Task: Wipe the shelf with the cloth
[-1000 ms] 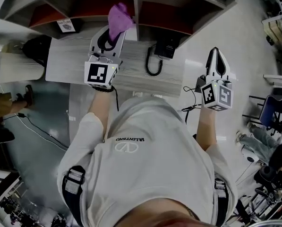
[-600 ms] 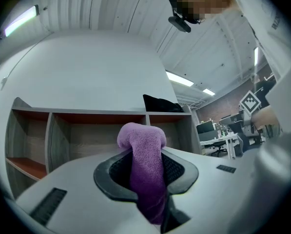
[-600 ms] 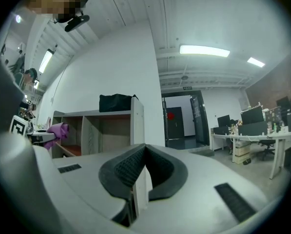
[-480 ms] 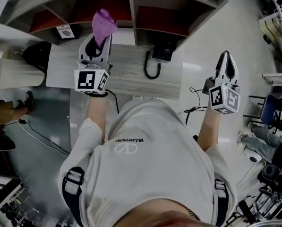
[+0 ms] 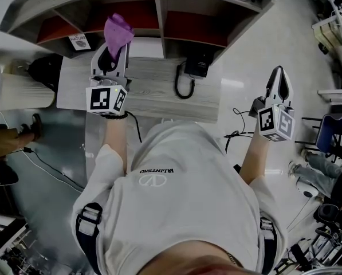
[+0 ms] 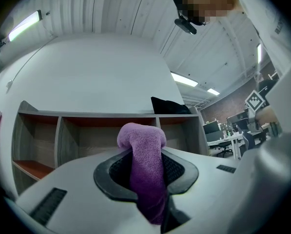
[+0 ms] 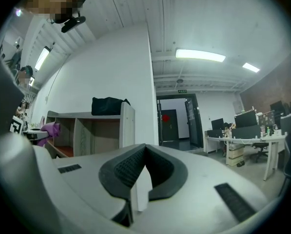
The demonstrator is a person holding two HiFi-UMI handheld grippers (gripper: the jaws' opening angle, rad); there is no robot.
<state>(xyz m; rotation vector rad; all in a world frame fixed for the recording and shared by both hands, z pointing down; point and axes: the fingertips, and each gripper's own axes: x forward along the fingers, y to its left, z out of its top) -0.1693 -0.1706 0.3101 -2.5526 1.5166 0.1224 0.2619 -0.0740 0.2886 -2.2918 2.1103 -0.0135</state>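
- Left tongs (image 5: 112, 55) were clamped on the purple cloth (image 5: 118, 32), its bunched end poking out right at the shelf (image 5: 159, 10) opening, looking ready for wiping inside.
- Right tongs (image 5: 280, 78) were closed on nothing, well off to the shelf's right, probably just keeping clear.

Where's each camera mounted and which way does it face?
Head view: on the head, steeply down over shelf; shows torso, arms, left gripper, right gripper.
Left gripper view: on that gripper, facing the shelf; fingers shut on purple cloth.
Right gripper view: on that gripper, facing shelf end and room; fingers shut, empty.
Shared: all show shelf and cloth.
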